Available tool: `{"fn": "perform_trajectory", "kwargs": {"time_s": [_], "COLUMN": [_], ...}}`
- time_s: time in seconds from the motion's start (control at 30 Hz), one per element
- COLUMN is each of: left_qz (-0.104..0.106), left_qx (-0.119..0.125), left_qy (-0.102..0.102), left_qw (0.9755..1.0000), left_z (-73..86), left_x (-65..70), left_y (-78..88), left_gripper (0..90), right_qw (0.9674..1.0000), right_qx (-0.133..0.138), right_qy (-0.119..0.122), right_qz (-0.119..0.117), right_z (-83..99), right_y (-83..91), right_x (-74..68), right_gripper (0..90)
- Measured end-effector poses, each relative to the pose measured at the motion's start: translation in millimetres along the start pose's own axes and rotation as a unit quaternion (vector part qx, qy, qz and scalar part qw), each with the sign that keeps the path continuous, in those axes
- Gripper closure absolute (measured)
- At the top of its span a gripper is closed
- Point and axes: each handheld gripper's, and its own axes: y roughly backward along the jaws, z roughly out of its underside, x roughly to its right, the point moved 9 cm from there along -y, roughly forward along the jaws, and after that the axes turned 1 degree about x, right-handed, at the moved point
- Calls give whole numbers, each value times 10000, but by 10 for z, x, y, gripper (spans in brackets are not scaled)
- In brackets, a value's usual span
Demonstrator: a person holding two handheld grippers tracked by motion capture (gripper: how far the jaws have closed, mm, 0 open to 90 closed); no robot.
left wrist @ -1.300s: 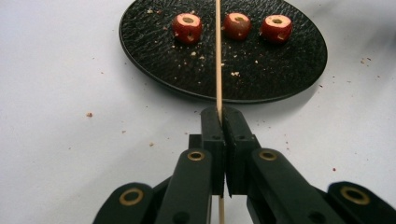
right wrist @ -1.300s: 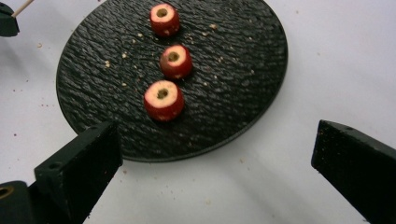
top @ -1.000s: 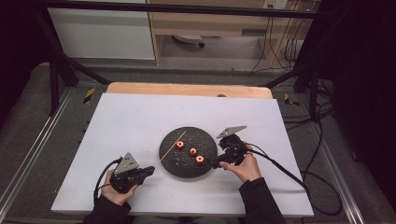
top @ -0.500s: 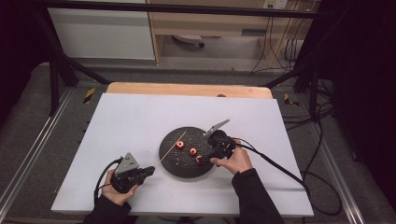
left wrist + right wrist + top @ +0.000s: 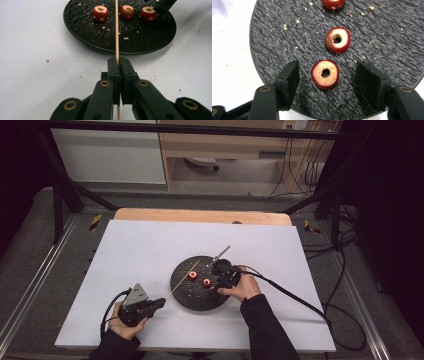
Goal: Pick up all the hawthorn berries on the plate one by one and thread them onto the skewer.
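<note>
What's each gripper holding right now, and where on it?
Left gripper clamps the skewer near its back end. Right gripper, closing, straddles a fruit piece without touching it.

Right hand-held gripper point(image 5: 325, 75) moved inward over black plate point(image 5: 387, 37); jaws closing, now either side of nearest cored fruit piece point(image 5: 325, 74), not touching.

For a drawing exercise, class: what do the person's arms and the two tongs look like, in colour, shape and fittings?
Both arms wear dark sleeves. The left tongs and right tongs are black, each with a black cable trailing from it. A grey three-cornered plate sits on top of the left one. Close up, the jaws are blocky black pads on arms with brass-coloured pivot rings.
</note>
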Motion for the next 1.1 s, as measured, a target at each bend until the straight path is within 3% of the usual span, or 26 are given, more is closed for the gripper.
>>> {"fn": "perform_trajectory", "kwargs": {"time_s": [0.23,0.83,1.1], "left_qz": [3,24,21], "left_qx": [0,-21,-5], "left_qy": [7,-19,-26], "left_qw": [10000,10000,10000], "left_z": [-1,1,-3], "left_x": [-3,7,9], "left_y": [0,-4,-2], "left_gripper": [879,879,879], "right_qw": [9997,9984,9989], "right_qx": [-234,-532,-425], "right_qy": [90,72,-30], "right_qz": [-55,-191,-201], "right_z": [-3,29,5], "right_y": [-53,-109,-77], "right_x": [8,20,15], "right_gripper": [461,601,607]}}
